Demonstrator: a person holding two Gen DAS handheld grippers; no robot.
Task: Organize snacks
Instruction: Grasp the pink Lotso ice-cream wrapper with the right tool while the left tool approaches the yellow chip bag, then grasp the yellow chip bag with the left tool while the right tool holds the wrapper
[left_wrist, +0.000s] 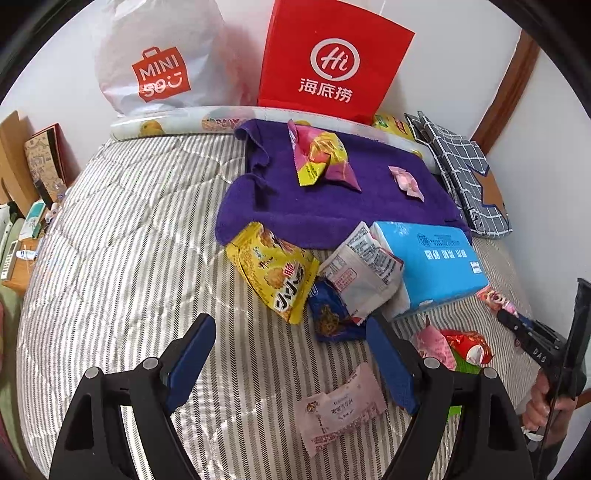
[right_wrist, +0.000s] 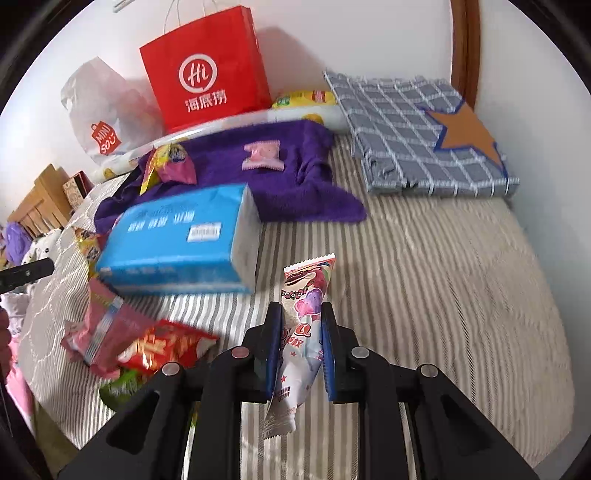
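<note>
The right gripper (right_wrist: 301, 332) was clamped on a tall pink-and-white candy packet (right_wrist: 303, 332), its two blue pads pressed against the packet's sides. The packet stood nearly upright between the jaws, its crimped top poking out toward 12 o'clock and its lower end hanging below the pads toward 6 o'clock, above the striped bedspread (right_wrist: 424, 277).

The left gripper (left_wrist: 291, 332) hung above the bed with its jaws wide apart and nothing between them. A pale pink sachet (left_wrist: 338, 406) lay on the bedspread below the gap, toward 5 o'clock. A dark blue snack bag (left_wrist: 330, 317) sat just ahead of the gap, close to the right finger's tip, partly under a white-and-grey printed wrapper (left_wrist: 360, 275). A yellow snack bag (left_wrist: 277, 275) lay at about 12 o'clock from the left gripper, its top edge touching the purple towel (left_wrist: 332, 206).

On the towel lay a pink-and-yellow snack packet (left_wrist: 321, 157) and a small pink candy (left_wrist: 406, 181), well apart. A blue tissue pack (left_wrist: 432, 258) rested beside the towel's near edge. At 4 o'clock in the left wrist view sat a pink packet (left_wrist: 434, 345) and a red snack bag (left_wrist: 471, 345), touching each other. A red paper bag (left_wrist: 332, 59) and a white Miniso bag (left_wrist: 159, 62) stood against the wall at 12 o'clock, and a folded checked cloth (right_wrist: 424, 133) lay at 1 o'clock in the right wrist view.
</note>
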